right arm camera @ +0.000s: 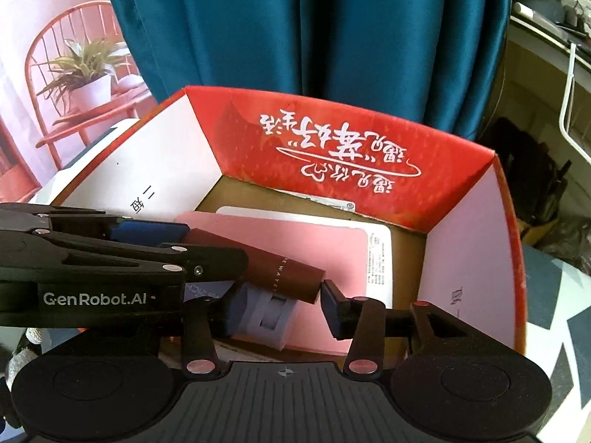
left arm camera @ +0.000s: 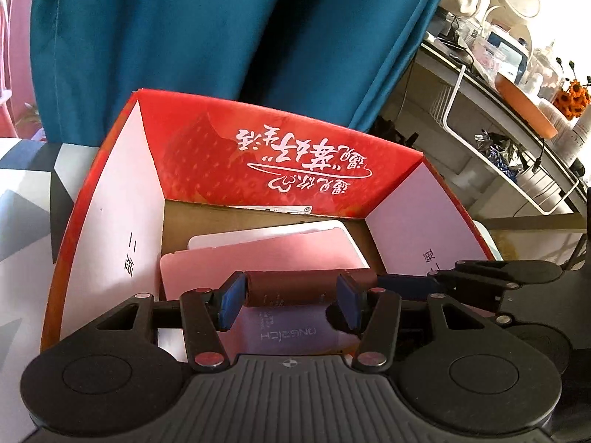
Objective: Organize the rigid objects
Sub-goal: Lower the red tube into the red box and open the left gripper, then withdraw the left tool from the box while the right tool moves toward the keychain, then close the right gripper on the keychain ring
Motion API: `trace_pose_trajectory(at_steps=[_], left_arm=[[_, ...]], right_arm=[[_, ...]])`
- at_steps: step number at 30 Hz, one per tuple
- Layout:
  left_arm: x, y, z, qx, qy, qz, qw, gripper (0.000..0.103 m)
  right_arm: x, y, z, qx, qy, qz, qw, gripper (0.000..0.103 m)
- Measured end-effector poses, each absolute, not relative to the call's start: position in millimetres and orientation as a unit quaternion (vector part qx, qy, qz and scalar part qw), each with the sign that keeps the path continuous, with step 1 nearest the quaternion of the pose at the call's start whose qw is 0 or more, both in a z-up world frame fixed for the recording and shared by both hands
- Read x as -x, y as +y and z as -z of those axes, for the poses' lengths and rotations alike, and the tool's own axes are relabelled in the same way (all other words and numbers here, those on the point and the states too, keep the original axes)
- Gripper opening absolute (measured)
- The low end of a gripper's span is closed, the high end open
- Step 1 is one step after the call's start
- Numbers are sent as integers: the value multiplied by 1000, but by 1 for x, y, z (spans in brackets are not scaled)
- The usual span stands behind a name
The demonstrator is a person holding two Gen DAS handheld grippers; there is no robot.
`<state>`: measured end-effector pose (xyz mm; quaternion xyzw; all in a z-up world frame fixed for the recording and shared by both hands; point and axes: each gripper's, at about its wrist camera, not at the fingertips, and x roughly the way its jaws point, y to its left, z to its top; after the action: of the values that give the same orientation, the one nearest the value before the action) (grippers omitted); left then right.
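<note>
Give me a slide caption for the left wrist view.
Left gripper holds a brown tube over pink cards inside an open red cardboard box.

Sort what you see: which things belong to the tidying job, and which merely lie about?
Job: dark brown cylindrical tube, red cardboard box, pink flat case, white flat case, lilac carton.
Lying about: teal curtain, white wire rack, orange knitted flowers.
</note>
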<state>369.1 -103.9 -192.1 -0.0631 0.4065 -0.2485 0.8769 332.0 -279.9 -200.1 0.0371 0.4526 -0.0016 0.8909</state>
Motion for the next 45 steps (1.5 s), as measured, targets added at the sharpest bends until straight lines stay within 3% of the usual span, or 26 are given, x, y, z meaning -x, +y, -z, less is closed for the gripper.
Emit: trace_pose_trajectory(at_steps=[6,19,25,30,37,45], left_arm=[[-355,-96,178,55,363,269,890,63],[-243,-33,160,78,254,290,919,60],[-222,-29,175,89,280,275,915,58],[-217,-33,194,99,310,277,904,58],[-216,-39,225,104,352,267,891,58],[-218,-43,241,97,373,260,885,58]], right_arm=[[-317,-280,191,-29,398,20,917,46],[-205,-277,175,-56,243,27,968,46],[-163,-256,180,-38,203,23,978,45],[-153,-238,197,-41,225,0,974,45],[-155,-216,243,-43,288,-12,956,26],[-157,-203,258,-12,299,-16,954,21]])
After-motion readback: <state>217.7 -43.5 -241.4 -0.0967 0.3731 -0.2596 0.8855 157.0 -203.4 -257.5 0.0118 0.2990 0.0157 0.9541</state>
